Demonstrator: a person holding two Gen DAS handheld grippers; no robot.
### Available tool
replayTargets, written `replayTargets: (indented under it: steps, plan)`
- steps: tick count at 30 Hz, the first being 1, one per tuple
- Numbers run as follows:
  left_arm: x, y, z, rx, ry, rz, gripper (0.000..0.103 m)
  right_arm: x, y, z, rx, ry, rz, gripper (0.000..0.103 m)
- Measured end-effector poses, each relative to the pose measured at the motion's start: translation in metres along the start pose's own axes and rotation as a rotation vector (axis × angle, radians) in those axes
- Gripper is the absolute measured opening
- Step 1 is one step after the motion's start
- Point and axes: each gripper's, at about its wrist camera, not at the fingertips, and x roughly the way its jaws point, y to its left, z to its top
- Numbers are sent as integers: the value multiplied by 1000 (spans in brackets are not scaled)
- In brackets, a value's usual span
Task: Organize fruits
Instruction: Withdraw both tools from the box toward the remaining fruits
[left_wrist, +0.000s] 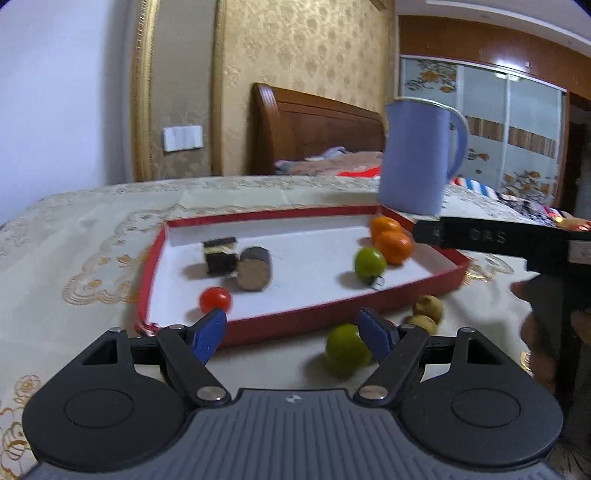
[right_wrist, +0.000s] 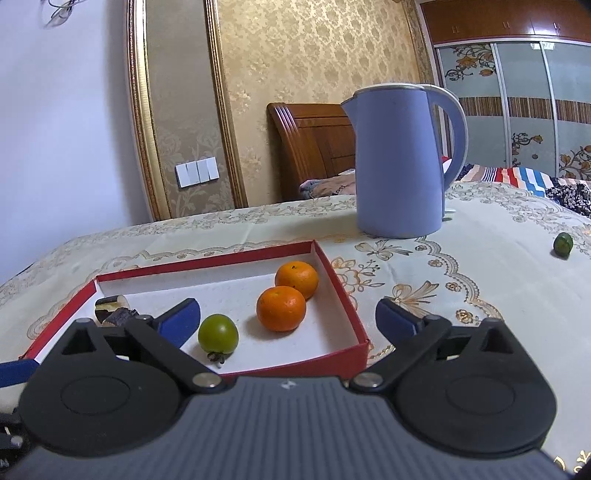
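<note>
From my left gripper (left_wrist: 291, 334), going left to right: its jaws stand partly apart with nothing between them. Just beyond its left finger a red tomato (left_wrist: 215, 300) lies inside the red tray (left_wrist: 295, 320), and further ahead in the tray sit two dark blocks (left_wrist: 236, 263) that I cannot identify. Ahead and to the right, in the tray's far corner, a green tomato (left_wrist: 370, 262) lies touching two oranges (left_wrist: 392, 240).

So I judge five pieces are already in the tray. Left outside it, on the bench (left_wrist: 92, 258): a green fruit (left_wrist: 345, 349) just beside the left gripper's right finger, and two small brownish fruits (left_wrist: 428, 314) just beyond that, against the tray's near wall.

My right gripper (right_wrist: 288, 319) is spread wide and empty, poised over the tray's near right corner with the green tomato just beside its left finger and the oranges straight ahead. Well off to its right, a small dark-green fruit (right_wrist: 563, 243) lies alone on the bench, past the blue kettle (right_wrist: 400, 158).

I reckon four pieces remain to be gathered; the task looks roughly half finished.
</note>
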Motion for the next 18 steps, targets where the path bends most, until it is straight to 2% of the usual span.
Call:
replayTargets:
  steps: [4,10,18]
  plan:
    - [1,-7,-2,42,10,-22,79,0,0,0,2,0,-2,103]
    - [5,-8,-3,43,47,-35,79,1,-2,0,10,6,-4,103]
    - [12,-16,-4,89,89,15,79,1,-3,0,15,11,-2,103]
